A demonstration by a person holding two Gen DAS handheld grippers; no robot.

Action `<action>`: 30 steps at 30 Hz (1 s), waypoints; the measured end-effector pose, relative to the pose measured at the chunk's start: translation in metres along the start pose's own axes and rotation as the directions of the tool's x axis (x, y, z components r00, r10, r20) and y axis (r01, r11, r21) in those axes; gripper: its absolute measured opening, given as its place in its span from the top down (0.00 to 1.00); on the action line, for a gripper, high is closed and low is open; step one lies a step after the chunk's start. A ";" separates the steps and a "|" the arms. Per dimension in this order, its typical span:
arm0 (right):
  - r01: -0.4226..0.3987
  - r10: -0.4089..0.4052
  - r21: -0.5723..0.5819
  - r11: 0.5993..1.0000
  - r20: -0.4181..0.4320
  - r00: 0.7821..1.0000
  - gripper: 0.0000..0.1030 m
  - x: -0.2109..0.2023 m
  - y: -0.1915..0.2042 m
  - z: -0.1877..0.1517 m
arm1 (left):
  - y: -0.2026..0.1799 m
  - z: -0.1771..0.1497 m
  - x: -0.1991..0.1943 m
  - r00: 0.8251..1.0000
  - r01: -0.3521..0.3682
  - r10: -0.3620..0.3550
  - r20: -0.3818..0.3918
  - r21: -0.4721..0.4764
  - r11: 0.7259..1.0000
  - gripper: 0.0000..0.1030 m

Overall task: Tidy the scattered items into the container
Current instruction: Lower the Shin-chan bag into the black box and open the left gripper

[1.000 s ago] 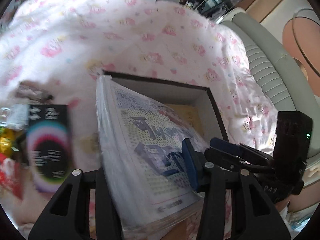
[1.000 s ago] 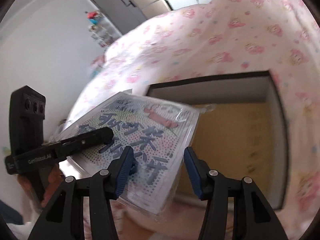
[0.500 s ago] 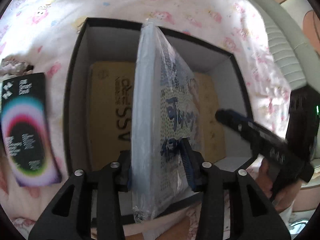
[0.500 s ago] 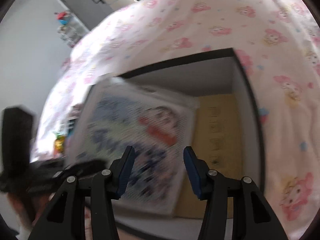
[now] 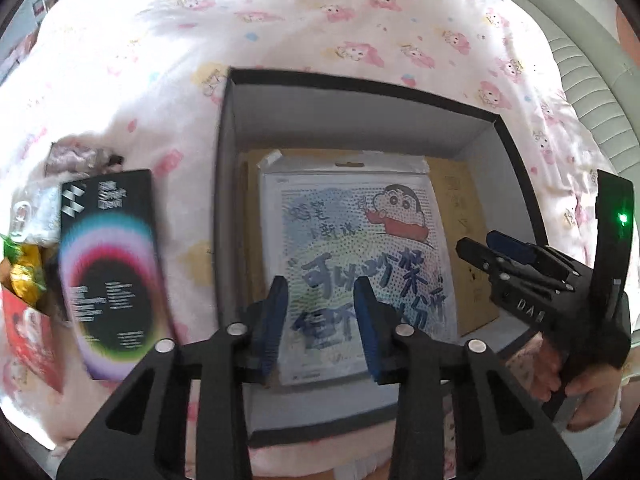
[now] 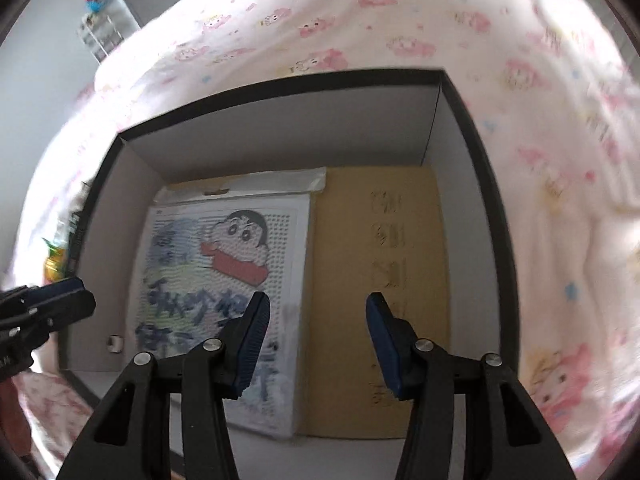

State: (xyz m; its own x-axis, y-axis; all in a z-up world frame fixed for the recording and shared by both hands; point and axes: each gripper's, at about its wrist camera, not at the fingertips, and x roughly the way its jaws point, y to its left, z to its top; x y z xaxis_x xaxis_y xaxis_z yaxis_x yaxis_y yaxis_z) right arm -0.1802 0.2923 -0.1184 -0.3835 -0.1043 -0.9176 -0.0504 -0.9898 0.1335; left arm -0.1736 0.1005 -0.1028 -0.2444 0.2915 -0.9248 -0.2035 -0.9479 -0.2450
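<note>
A plastic-wrapped cartoon packet [image 5: 360, 256] lies flat on the brown floor of the black-rimmed box [image 5: 360, 85], toward its left side. My left gripper [image 5: 322, 320] hangs above the packet's near end. Its jaws are closing, its blue pads are apart, and nothing is between them. In the right wrist view the same packet [image 6: 224, 280] lies in the box [image 6: 280, 82]. My right gripper [image 6: 316, 336] is open over the packet's right edge and the bare cardboard. Each gripper also shows in the other's view: the right gripper [image 5: 500, 252] and the left gripper [image 6: 48, 300].
On the pink patterned bedspread [image 5: 280, 20], left of the box, lie a black booklet with a rainbow ring [image 5: 108, 272], yellow-green snack wrappers [image 5: 24, 272], a red packet [image 5: 28, 336] and a crumpled wrapper [image 5: 80, 156]. A grey padded headboard [image 5: 580, 64] stands at the right.
The packet stood on edge between my left gripper's jaws half a second ago; now it lies flat in the box, released. Both grippers have sunk toward the box and tilted further down.
</note>
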 end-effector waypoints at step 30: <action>-0.141 0.143 0.026 0.990 -0.134 0.980 0.52 0.015 -0.014 -0.015 | -0.006 0.008 0.029 0.997 0.044 -0.048 -0.062 -0.070 0.997 0.77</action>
State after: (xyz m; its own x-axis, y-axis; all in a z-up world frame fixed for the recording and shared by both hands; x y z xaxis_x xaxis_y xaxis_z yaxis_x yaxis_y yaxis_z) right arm -0.1711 0.3033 -0.1401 -0.2594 -0.2573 -0.9308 -0.0192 -0.9623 0.2714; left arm -0.1875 0.1160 -0.1257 -0.1748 0.3283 -0.9283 -0.1471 -0.9409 -0.3051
